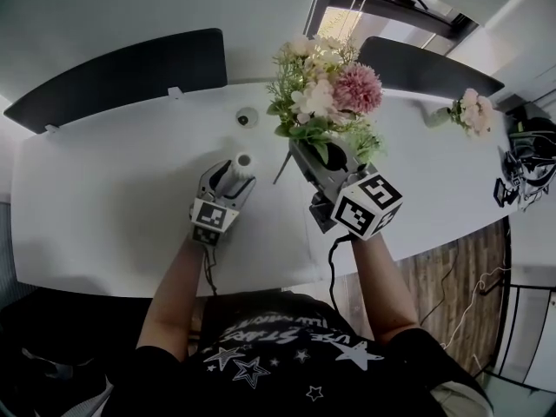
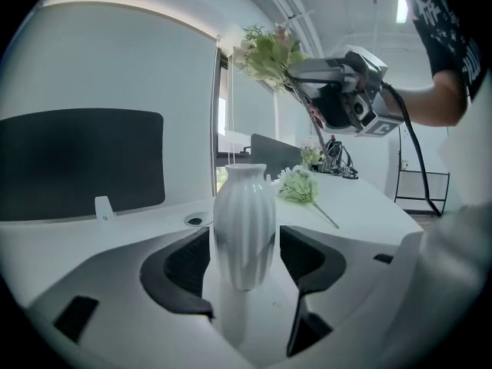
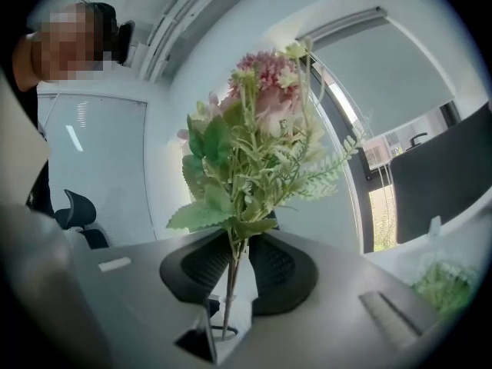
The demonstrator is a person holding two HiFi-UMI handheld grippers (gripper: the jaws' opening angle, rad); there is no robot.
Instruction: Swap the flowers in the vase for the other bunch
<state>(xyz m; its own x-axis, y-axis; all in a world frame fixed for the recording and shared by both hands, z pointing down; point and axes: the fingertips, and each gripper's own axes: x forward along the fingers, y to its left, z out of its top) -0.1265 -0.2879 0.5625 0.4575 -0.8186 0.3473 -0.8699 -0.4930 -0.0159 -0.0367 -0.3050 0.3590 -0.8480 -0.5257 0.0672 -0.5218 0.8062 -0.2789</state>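
A ribbed white vase (image 2: 244, 221) stands empty on the white table (image 1: 104, 198), between the pads of my left gripper (image 2: 244, 271), which is shut on its body. In the head view the vase (image 1: 243, 161) shows just its rim ahead of the left gripper (image 1: 236, 176). My right gripper (image 3: 238, 264) is shut on the thin stems of a bouquet (image 3: 254, 152) of pink and cream flowers with green leaves. That bouquet (image 1: 326, 94) hangs in the air to the right of the vase. The other bunch (image 1: 472, 111) lies flat on the table at the far right.
Two dark partition panels (image 1: 122, 81) (image 1: 426, 68) line the table's far edge. A round cable grommet (image 1: 247, 117) sits behind the vase. Black gear and cables (image 1: 526, 168) crowd the table's right end. Wooden floor (image 1: 452, 268) shows beyond the near right edge.
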